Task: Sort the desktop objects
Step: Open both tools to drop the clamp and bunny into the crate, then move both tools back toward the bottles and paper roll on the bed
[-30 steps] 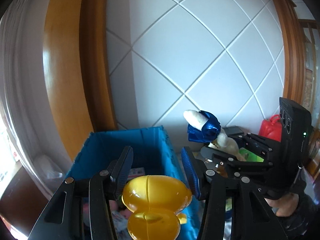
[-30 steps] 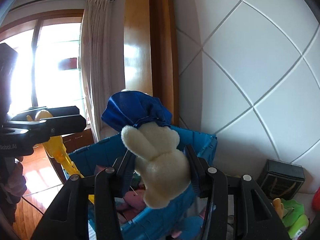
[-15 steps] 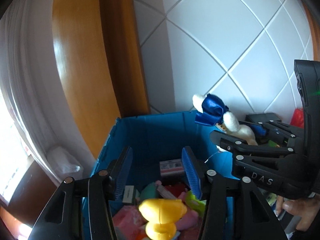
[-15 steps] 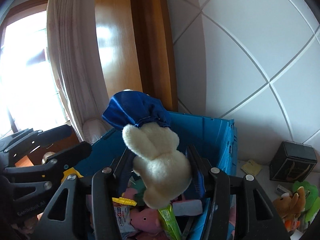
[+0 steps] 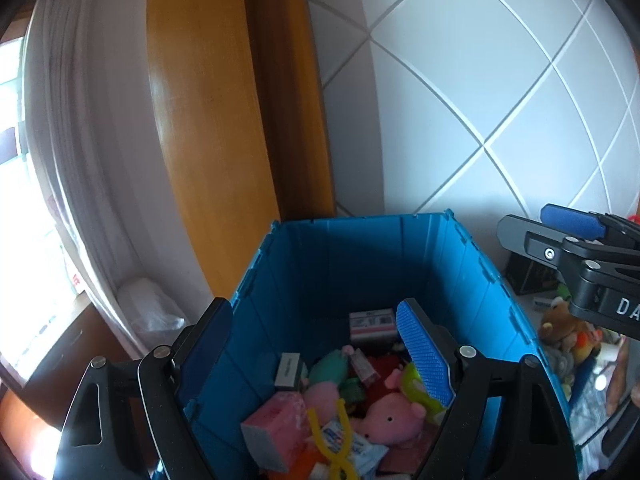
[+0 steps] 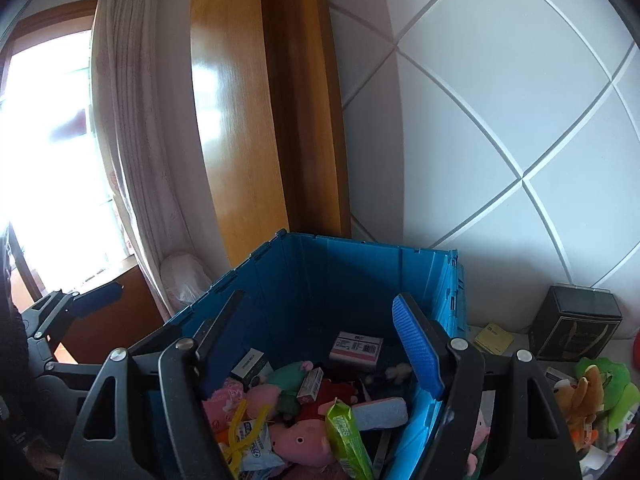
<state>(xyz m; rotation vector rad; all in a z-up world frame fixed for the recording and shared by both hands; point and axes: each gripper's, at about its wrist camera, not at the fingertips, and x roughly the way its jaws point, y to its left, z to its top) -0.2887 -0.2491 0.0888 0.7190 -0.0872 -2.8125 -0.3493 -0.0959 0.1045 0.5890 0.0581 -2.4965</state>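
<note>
Both toys have left the grippers since the earlier frames: the yellow duck that sat between the left fingers and the white plush rabbit with the blue cloth that the right fingers pinched are no longer between the pads. Now the left gripper [image 5: 320, 356] hangs over the blue crate [image 5: 360, 256] with its jaws opening and nothing between them. The right gripper [image 6: 320, 356] is over the same crate, its jaws also opening, and they are empty too.

Inside the crate lies a heap of sorted things. A pink pig plush [image 6: 304, 442] lies near the front, with a green wipes pack [image 6: 346, 436] leaning just beside it. A yellow slingshot-shaped toy [image 5: 338, 440] rests on a small white and blue packet. A pink and white box [image 6: 356, 346] lies by the far wall. I cannot find the duck in the heap; a small white plush shape [image 6: 394, 372] near the back may be the rabbit, but it is too small to be sure.

To the right of the crate, on the desk, stand a black box [image 6: 576, 328] and a pile of plush toys [image 6: 596, 396]; a yellow note [image 6: 494, 338] lies between the crate and the box. Behind are a white tiled wall [image 6: 500, 120], a wooden frame [image 6: 260, 120] and a curtain [image 6: 128, 140].
</note>
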